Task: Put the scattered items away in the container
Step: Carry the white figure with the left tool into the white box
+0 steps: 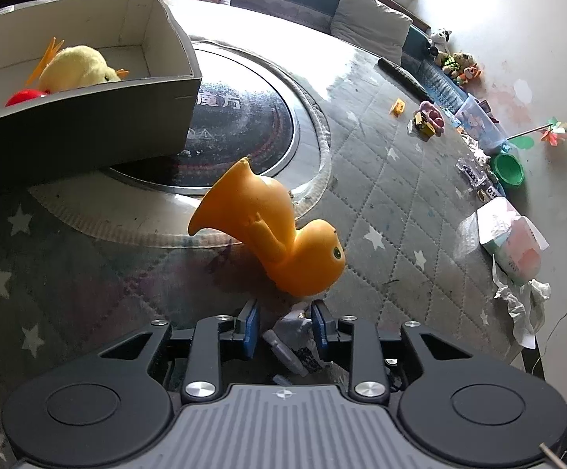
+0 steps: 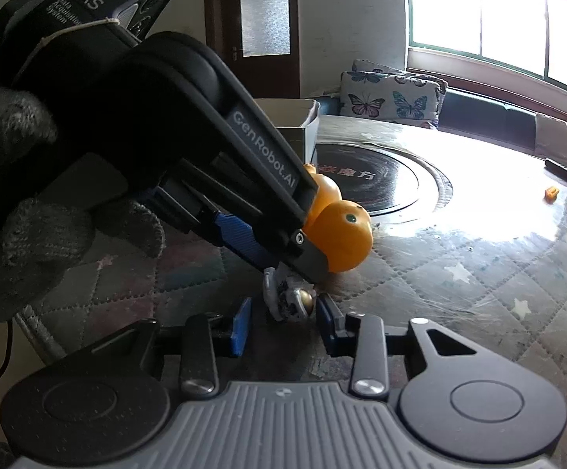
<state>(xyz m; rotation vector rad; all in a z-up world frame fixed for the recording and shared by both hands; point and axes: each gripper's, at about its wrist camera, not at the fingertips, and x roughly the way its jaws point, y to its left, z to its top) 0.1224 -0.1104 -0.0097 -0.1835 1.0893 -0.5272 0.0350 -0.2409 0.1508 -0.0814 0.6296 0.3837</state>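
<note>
A small grey-white figurine [image 1: 293, 328] with a gold visor [image 2: 287, 301] sits on the quilted table cover. My left gripper [image 1: 285, 312] is shut on it; in the right wrist view the left gripper [image 2: 299, 265] slants down from the upper left onto the figurine's top. My right gripper [image 2: 285, 312] is open around the same figurine, with its right pad [image 2: 328, 322] close to the visor and a gap at its left pad. Just beyond lies an orange rubber duck [image 1: 283, 242] [image 2: 342, 238] on its side. The cardboard box [image 1: 88, 117] [image 2: 307, 125] holds a yellow plush chick [image 1: 76, 66] and a red toy [image 1: 25, 96].
A round black cooktop disc [image 1: 244, 129] is set into the table beside the box. Small toys [image 1: 428, 119], a green bowl [image 1: 508, 168], a tissue pack [image 1: 514, 242] and a dark remote [image 1: 401, 74] line the far right edge. A gloved hand [image 2: 17, 203] holds the left gripper.
</note>
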